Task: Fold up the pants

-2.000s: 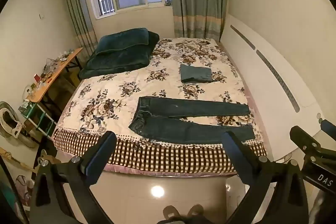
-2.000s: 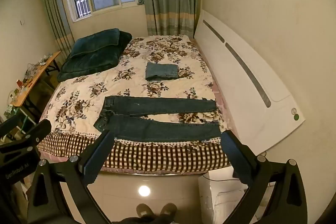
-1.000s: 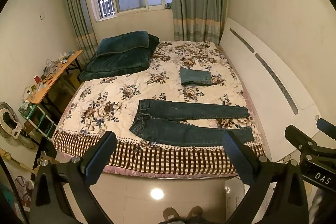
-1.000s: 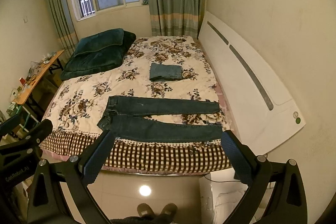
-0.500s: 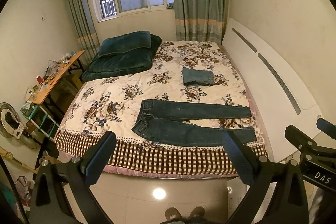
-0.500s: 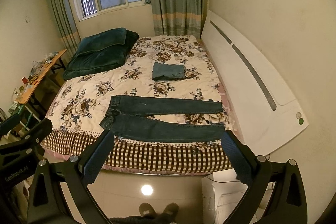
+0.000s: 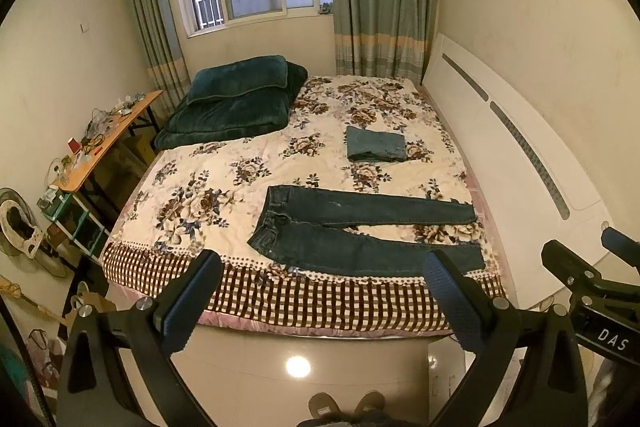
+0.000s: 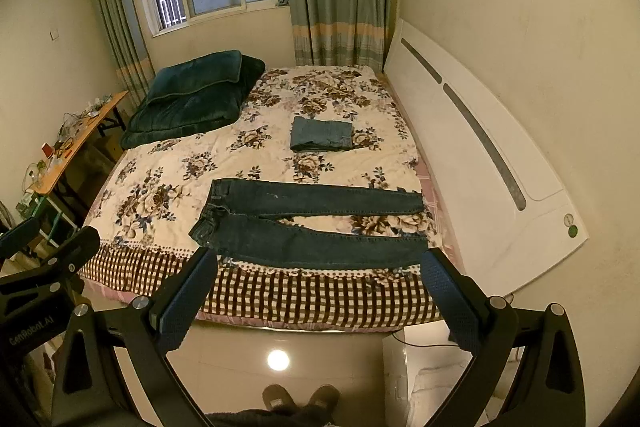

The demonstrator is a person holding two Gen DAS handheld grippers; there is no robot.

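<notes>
**Pants flat at near edge of bed; both tongs open, not yet engaged**

The pants [image 7: 360, 231] lie flat near the bed's [image 7: 200, 187] near edge, unfolded. Their long axis runs parallel to that edge: waistband toward the left, both cuffs toward the right edge, by the headboard [image 7: 520, 147]. The legs are spread slightly apart. A folded garment [image 7: 375, 143] lies further in, well apart from the pants.

Over the last two seconds the view has shifted only slightly; the pants have not moved, and both tongs remain back from the bed, over the floor. Judged from this, folding has not started.

The left tongs [image 7: 320, 291] are wide open and empty. The right tongs [image 8: 318, 287] are likewise wide open, holding nothing.
</notes>
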